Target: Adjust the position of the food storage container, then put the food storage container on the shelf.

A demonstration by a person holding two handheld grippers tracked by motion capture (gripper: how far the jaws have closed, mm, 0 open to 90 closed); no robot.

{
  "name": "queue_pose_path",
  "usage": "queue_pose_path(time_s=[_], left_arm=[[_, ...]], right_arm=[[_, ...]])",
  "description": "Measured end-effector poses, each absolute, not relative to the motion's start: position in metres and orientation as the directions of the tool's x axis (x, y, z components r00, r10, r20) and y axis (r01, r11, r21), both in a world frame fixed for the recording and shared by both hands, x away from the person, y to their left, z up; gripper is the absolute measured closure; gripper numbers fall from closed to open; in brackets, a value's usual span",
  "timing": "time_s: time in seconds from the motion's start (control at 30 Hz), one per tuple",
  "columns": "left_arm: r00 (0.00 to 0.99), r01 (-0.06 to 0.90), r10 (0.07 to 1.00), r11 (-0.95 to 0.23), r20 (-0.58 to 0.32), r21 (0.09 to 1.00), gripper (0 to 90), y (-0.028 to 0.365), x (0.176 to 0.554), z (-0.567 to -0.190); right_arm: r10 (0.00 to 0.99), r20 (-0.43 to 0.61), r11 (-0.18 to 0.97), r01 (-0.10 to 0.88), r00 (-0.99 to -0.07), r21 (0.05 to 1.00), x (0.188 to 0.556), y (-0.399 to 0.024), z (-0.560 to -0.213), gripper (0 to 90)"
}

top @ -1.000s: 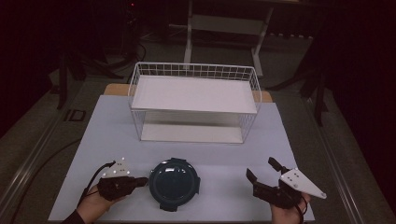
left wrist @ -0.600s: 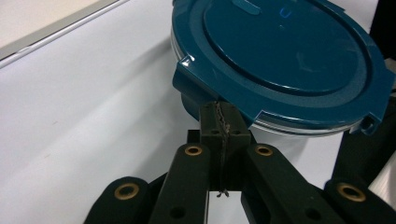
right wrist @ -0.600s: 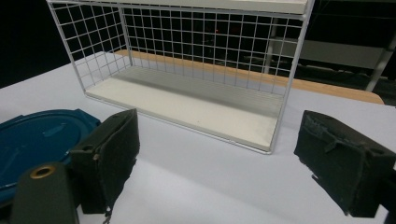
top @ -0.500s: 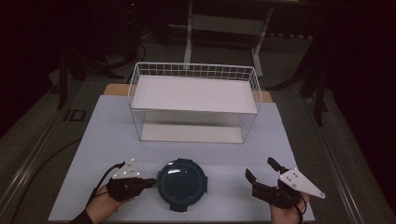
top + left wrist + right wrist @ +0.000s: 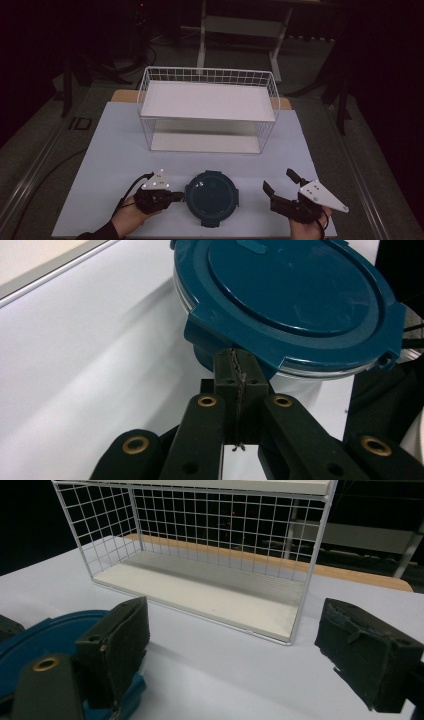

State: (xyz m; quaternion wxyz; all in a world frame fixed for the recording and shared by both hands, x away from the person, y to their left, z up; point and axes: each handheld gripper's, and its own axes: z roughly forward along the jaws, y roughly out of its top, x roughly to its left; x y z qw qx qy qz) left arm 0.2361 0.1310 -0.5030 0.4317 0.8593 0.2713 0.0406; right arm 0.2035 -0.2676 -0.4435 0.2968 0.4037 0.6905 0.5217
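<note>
1. Counter [image 5: 115,165]: a pale sheet covers it; it carries every item listed below. Both claws sit at its near edge.
2. Wire rack [image 5: 207,107]: white mesh with a white upper shelf and a white base board. It stands upright, well beyond both claws, toward the far side of the counter. In the right gripper view the wire rack [image 5: 200,545] lies ahead of the right claw, framed between its jaws.
3. Round container [image 5: 212,198]: dark teal lid with corner tabs, seated on a clear base. It rests flat on the counter between the two claws, just beside the left claw and apart from the right claw.
4. Left claw [image 5: 179,195]: held in a hand [image 5: 131,215] to the left of the container, pointing at it. In the left gripper view the left claw [image 5: 239,371] has its jaws pressed together, their tips meeting at a lid tab on the container's rim [image 5: 220,335]. Whether any of the tab is pinched between them cannot be told.
5. Right claw [image 5: 279,184]: jaws spread wide, nothing between them, to the right of the container.
</note>
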Motion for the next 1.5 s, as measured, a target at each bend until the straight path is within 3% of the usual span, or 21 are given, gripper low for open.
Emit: queue_pose_path(time_s=[0.57,0.97,1.07,1.33,1.43,1.5], left_arm=[[0.887,0.391,0.431,-0.504,-0.168,0.771,89.8,0.080,0.244,-0.504],[0.880,0.398,0.442,-0.488,-0.173,0.777,88.1,0.075,0.249,-0.505],[0.878,0.393,0.450,-0.481,-0.163,0.784,70.8,0.080,0.249,-0.503],[0.838,0.470,0.474,-0.374,-0.271,0.799,15.9,0.088,0.250,-0.481],[0.835,0.480,0.473,-0.375,-0.282,0.793,3.5,0.084,0.248,-0.474],[0.824,0.500,0.481,-0.366,-0.301,0.784,1.7,0.081,0.247,-0.469]], right_arm=[[0.864,0.012,0.133,0.252,-0.503,0.959,0.203,-0.268,-0.444,13.9],[0.863,0.015,0.134,0.256,-0.506,0.957,0.203,-0.267,-0.444,13.9],[0.861,0.016,0.134,0.257,-0.508,0.957,0.202,-0.267,-0.444,13.9],[0.855,0.002,0.147,0.246,-0.519,0.958,0.200,-0.264,-0.444,13.9],[0.851,-0.015,0.161,0.234,-0.525,0.959,0.199,-0.263,-0.442,13.9],[0.845,-0.030,0.176,0.225,-0.534,0.958,0.199,-0.261,-0.441,13.8]])
